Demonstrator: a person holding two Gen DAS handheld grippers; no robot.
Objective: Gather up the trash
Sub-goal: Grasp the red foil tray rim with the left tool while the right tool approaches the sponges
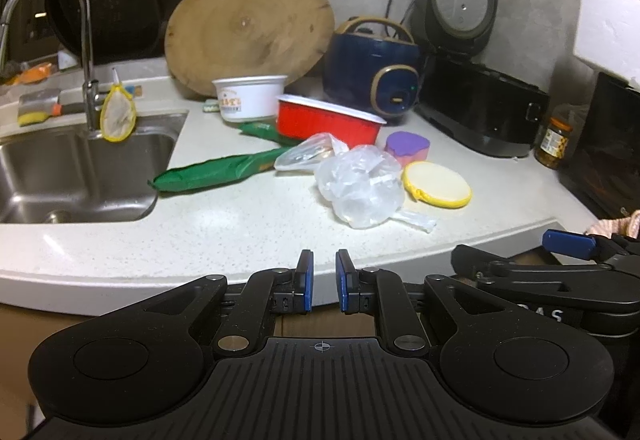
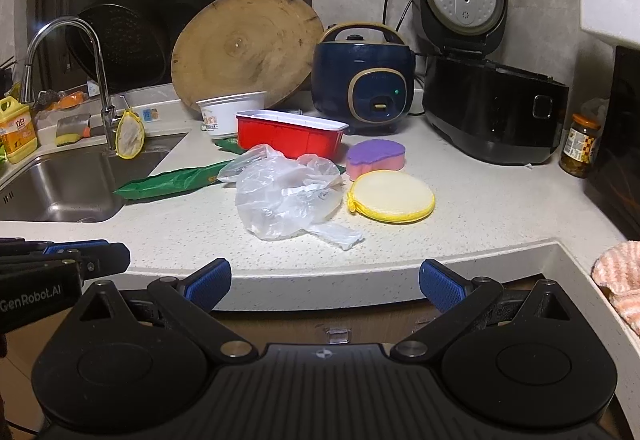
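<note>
Trash lies in the middle of the speckled counter [image 1: 224, 232]: a crumpled clear plastic bag [image 1: 360, 183] [image 2: 284, 191], a long green wrapper [image 1: 212, 173] [image 2: 172, 179], a red food tray [image 1: 328, 123] [image 2: 288, 137] and a white paper bowl [image 1: 250, 97] [image 2: 230, 111]. My left gripper [image 1: 324, 280] hovers at the counter's front edge, short of the bag, its blue pads a narrow gap apart with nothing between them. My right gripper [image 2: 324, 280] is beside it at the same edge, wide open and holding nothing.
A steel sink [image 1: 80, 167] with a faucet [image 1: 86, 51] is at the left. A round wooden board [image 1: 248, 31], a blue cooker [image 1: 372, 75] and an open black cooker [image 1: 476, 107] stand behind. A yellow pad [image 1: 438, 183], a purple sponge [image 1: 406, 145] and a jar [image 1: 554, 139] sit at the right.
</note>
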